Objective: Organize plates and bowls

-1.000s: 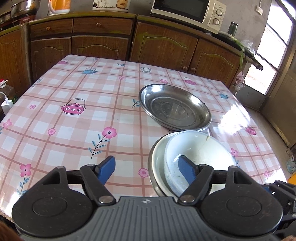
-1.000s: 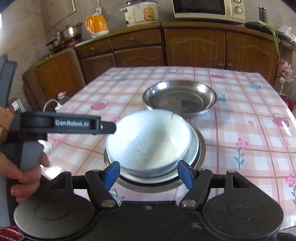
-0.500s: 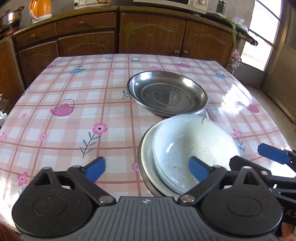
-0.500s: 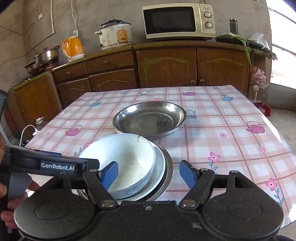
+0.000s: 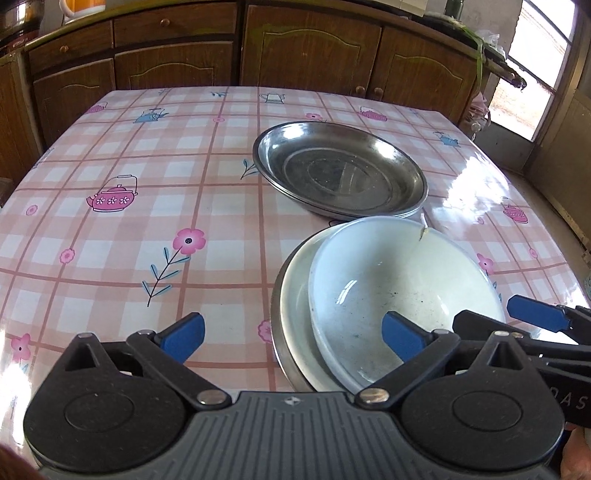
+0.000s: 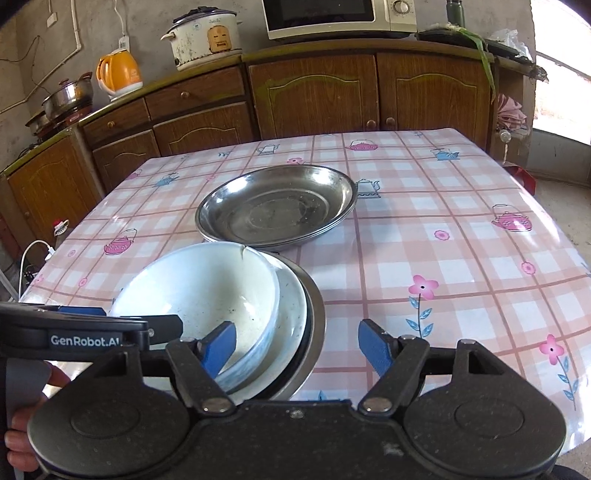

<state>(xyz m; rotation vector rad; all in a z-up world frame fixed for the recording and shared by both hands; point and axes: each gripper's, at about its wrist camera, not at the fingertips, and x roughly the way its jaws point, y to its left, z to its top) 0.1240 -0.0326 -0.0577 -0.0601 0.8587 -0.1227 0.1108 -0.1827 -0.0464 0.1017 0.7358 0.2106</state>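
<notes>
A white bowl sits nested in a white dish on a steel plate near the table's front edge. Behind it lies a stack of steel plates. My left gripper stands wide open astride the near stack's left rim, one pad inside the bowl and one over the cloth. Neither pad presses on it. My right gripper is open astride the right rim in the same way. One of its fingers shows at the right of the left wrist view.
The table wears a pink checked cloth. Wooden cabinets run behind it, with a kettle, rice cooker and microwave on top. A hand holds the left gripper. A white cable hangs off the left.
The left jaws have spread wider. Both grippers have sunk closer to the near stack. The right one has shifted from in front of the bowl to its right rim.
</notes>
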